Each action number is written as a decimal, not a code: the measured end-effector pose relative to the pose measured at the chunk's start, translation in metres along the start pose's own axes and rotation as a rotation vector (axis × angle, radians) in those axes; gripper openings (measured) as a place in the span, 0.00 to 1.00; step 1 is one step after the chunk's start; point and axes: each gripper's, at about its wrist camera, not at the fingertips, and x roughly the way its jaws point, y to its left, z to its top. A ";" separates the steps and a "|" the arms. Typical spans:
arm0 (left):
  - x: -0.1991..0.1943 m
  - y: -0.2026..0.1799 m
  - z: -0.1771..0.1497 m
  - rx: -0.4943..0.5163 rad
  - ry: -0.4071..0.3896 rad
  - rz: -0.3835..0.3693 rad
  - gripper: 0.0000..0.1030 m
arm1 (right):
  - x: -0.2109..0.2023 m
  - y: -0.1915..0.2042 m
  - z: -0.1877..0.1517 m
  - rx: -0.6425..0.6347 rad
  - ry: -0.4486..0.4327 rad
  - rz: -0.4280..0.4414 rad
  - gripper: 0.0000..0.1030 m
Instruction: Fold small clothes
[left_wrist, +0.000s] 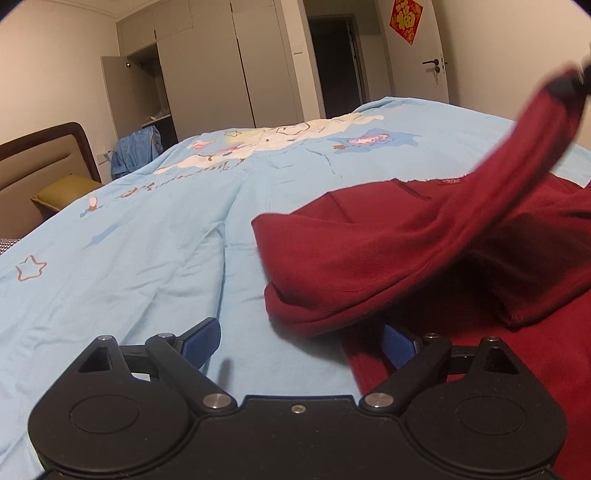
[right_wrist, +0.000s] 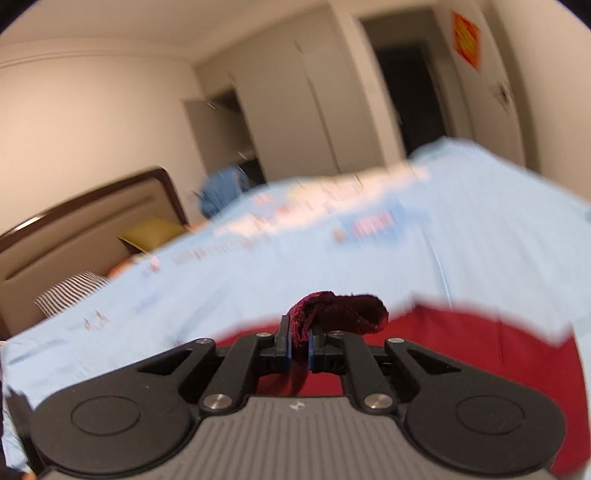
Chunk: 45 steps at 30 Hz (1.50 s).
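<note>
Up close, the right gripper (right_wrist: 300, 345) is clamped on a bunched edge of the dark red garment (left_wrist: 369, 251), lifting a strip of it. Meanwhile the left gripper (left_wrist: 301, 345) gapes wide and empty over the garment's near-left edge on the light blue cartoon-print duvet (left_wrist: 147, 258).

1. Red garment (left_wrist: 369, 251): soft knit cloth, matt, with a fine ribbed hem
2. Bedcover (left_wrist: 147, 258): smooth light-blue woven cloth, matt, creased, printed with cartoon figures
3. Left gripper (left_wrist: 301, 341): matt black plastic links, bright metal pivot pins, blue pads that look rubbery
4. Right gripper (right_wrist: 299, 347): matt black plastic, grey ribbed plate, metal pins
5. Headboard (left_wrist: 44, 162): glossy dark wood frame round a padded beige panel
6. Wardrobe doors (left_wrist: 221, 74): smooth, matt, grey
</note>
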 end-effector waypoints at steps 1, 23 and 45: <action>0.003 -0.002 0.003 -0.001 -0.007 0.002 0.88 | -0.001 0.007 0.013 -0.022 -0.024 0.019 0.08; 0.017 0.004 0.016 0.028 0.036 0.057 0.28 | -0.010 -0.028 -0.073 -0.110 0.096 -0.083 0.08; 0.011 0.054 0.029 -0.395 0.063 -0.110 0.69 | -0.026 -0.045 -0.115 -0.010 0.177 -0.139 0.21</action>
